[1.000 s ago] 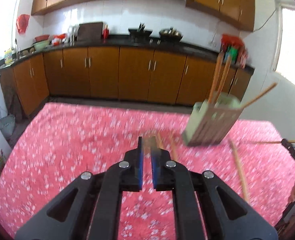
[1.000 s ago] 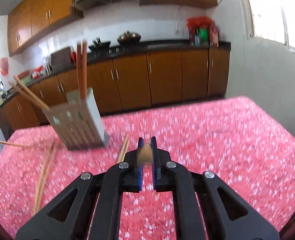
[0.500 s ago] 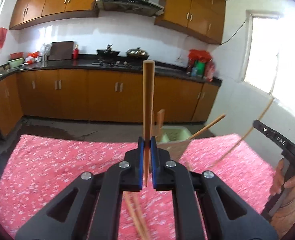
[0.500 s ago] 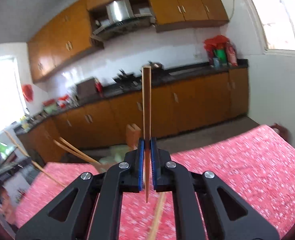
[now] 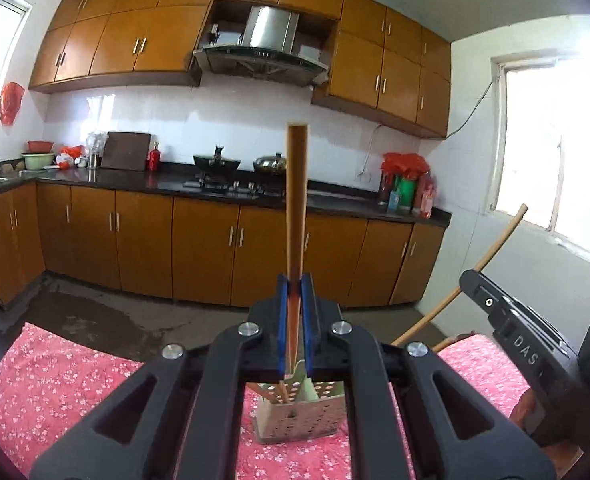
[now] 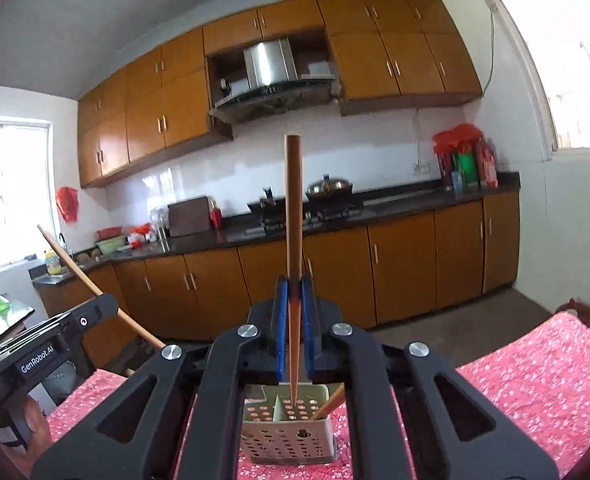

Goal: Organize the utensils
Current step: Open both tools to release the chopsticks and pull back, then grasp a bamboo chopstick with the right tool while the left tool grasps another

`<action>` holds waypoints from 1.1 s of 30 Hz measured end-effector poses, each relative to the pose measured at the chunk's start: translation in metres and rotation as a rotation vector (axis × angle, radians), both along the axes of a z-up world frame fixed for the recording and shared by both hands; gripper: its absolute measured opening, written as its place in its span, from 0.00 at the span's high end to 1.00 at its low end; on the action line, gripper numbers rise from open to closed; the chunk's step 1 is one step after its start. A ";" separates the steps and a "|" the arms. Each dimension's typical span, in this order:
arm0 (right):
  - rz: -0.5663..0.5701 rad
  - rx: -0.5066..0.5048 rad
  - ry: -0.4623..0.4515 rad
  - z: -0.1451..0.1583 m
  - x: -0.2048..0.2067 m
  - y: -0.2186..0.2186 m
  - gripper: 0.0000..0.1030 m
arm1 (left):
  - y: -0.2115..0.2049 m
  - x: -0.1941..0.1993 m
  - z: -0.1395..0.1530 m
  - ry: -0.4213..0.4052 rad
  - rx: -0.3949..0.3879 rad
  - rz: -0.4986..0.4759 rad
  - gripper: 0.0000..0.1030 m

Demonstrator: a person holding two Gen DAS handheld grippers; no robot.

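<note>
Left gripper [image 5: 294,292] and right gripper [image 6: 294,292] each pinch a chopstick [image 5: 296,208] upright above the holder [image 6: 291,436], low centre; lower both slowly, tips inside one compartment, before letting go.

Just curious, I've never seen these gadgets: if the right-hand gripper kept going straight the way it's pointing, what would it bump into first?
Probably nothing nearby: the right gripper, shut on a chopstick, faces open floor, then the lower cabinets. Depth is uncertain.
</note>
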State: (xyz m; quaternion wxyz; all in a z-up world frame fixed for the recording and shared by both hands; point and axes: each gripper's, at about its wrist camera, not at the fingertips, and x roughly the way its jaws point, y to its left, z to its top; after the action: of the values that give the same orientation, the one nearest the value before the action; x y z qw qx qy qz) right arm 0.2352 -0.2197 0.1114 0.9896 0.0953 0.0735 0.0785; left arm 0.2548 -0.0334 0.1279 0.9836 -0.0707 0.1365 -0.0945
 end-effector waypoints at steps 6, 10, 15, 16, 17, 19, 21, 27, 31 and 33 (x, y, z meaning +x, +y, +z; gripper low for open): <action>0.008 -0.008 0.085 -0.024 0.022 0.005 0.92 | -0.004 0.025 -0.028 0.065 -0.014 -0.009 0.92; 0.006 -0.013 0.090 -0.023 0.017 0.002 0.64 | 0.003 0.026 -0.029 0.061 -0.024 -0.003 0.86; -0.012 -0.014 0.044 -0.009 -0.001 -0.008 0.62 | 0.017 0.006 -0.013 0.017 -0.038 0.019 0.77; -0.021 -0.015 0.035 -0.004 -0.008 -0.013 0.61 | 0.022 0.001 -0.011 0.014 -0.038 0.025 0.76; -0.029 -0.018 0.033 -0.003 -0.013 -0.017 0.61 | 0.026 -0.005 -0.008 0.012 -0.035 0.036 0.74; -0.058 -0.028 0.043 -0.005 -0.022 -0.026 0.60 | 0.038 -0.019 -0.006 0.016 -0.029 0.062 0.71; -0.080 -0.029 0.071 -0.011 -0.030 -0.037 0.60 | 0.051 -0.032 -0.009 0.025 -0.016 0.089 0.69; -0.116 -0.025 0.381 -0.093 -0.025 -0.070 0.63 | 0.091 -0.055 -0.065 0.164 0.069 0.207 0.66; -0.022 0.007 0.641 -0.170 -0.018 -0.064 0.84 | 0.107 -0.052 -0.118 0.329 0.073 0.229 0.66; 0.016 0.007 0.714 -0.197 -0.021 -0.054 0.87 | 0.110 -0.051 -0.143 0.400 0.072 0.226 0.66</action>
State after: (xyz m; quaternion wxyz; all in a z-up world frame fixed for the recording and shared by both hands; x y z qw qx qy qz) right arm 0.2144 -0.2738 -0.0858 0.9005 0.1195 0.4153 0.0484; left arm 0.2042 0.0769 -0.0146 0.9432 -0.0677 0.3232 0.0369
